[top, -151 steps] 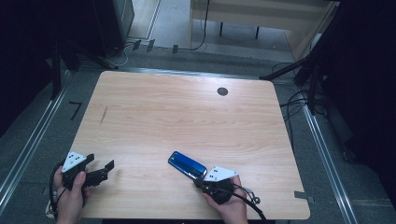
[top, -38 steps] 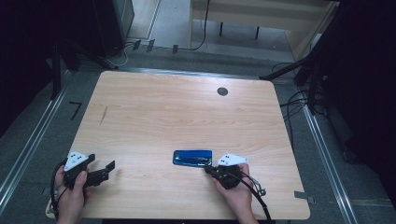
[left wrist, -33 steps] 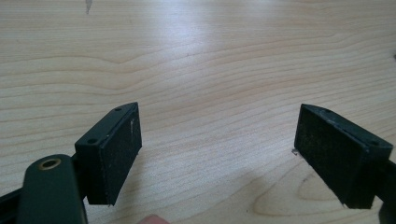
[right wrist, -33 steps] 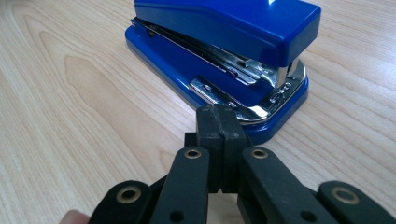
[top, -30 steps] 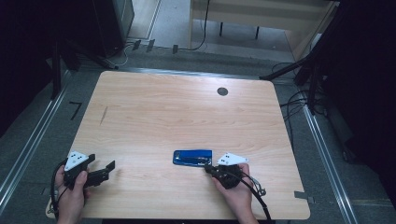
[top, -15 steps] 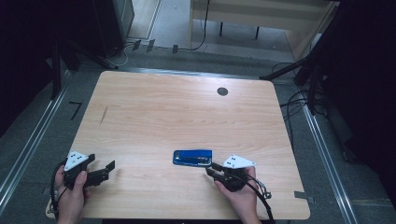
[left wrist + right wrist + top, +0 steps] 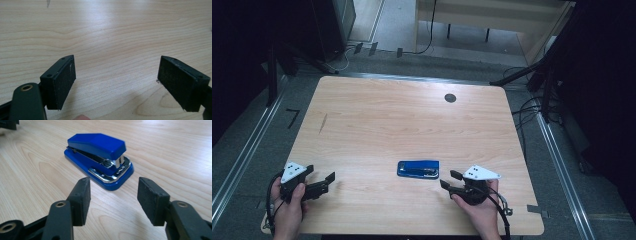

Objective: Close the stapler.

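While the blue stapler lies flat on the bench at about 6 o'clock, the right tool sits just at its 3 o'clock, its jaws having just been opening, apart and empty, short of the stapler's metal nose. At 8 o'clock the left tool stands wide open over bare wood. Hands cover both tool bodies, and the bottom edge cuts the forearms off.

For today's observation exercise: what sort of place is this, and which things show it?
Probably a lab or workshop set up for recording: a bare wooden table, cables trailing on the floor, and metal rails beside the table.
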The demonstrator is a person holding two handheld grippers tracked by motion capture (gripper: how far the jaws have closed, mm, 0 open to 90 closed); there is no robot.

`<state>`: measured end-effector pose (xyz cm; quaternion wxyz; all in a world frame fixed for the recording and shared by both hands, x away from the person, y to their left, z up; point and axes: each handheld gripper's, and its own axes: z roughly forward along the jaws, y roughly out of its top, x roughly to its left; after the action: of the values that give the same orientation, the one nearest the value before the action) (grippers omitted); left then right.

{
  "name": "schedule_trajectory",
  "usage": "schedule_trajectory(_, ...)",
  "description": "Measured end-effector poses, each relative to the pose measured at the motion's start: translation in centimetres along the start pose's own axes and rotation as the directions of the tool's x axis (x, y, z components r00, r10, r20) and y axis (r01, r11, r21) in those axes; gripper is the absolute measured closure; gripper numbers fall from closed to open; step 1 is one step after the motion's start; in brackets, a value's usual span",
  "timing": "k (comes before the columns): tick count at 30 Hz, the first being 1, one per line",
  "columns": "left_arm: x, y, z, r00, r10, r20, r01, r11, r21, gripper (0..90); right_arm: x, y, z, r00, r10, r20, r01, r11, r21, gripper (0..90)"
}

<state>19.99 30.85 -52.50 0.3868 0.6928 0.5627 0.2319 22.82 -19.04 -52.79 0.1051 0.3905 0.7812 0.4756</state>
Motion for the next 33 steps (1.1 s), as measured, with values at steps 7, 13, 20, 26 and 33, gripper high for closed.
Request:
schedule_trajectory(7, 0.0, 0.0, 0.0, 1.0000, -0.001, 0.001, 0.001, 1.0000, 0.001, 15.5, -1.3, -0.3, -1.5, 0.9986, 0.046, -0.024, -0.047, 0.998, -0.034, 36.8)
schedule_trajectory(13, 0.0, 0.0, 0.0, 1.0000, -0.002, 0.000, 0.002, 1.0000, 0.001, 15.5, -2.2, -0.6, -3.0, 0.9979, 0.064, -0.011, -0.065, 0.996, -0.057, 31.4)
schedule_trajectory(20, 0.0, 0.0, 0.0, 1.0000, -0.003, 0.000, 0.003, 1.0000, 0.001, 15.5, -3.0, -1.2, -4.6, 0.9973, 0.061, 0.042, -0.058, 0.996, -0.063, 30.3)
schedule_trajectory(26, 0.0, 0.0, 0.0, 1.0000, -0.003, 0.000, 0.003, 1.0000, 0.002, 15.4, -4.0, -1.9, -6.2, 0.9936, 0.085, 0.074, -0.079, 0.994, -0.081, 29.9)
schedule_trajectory(33, 0.0, 0.0, 0.0, 1.0000, -0.003, -0.001, 0.003, 1.0000, 0.001, 15.5, -5.0, -2.6, -7.6, 0.9902, 0.076, 0.117, -0.067, 0.995, -0.078, 28.3)
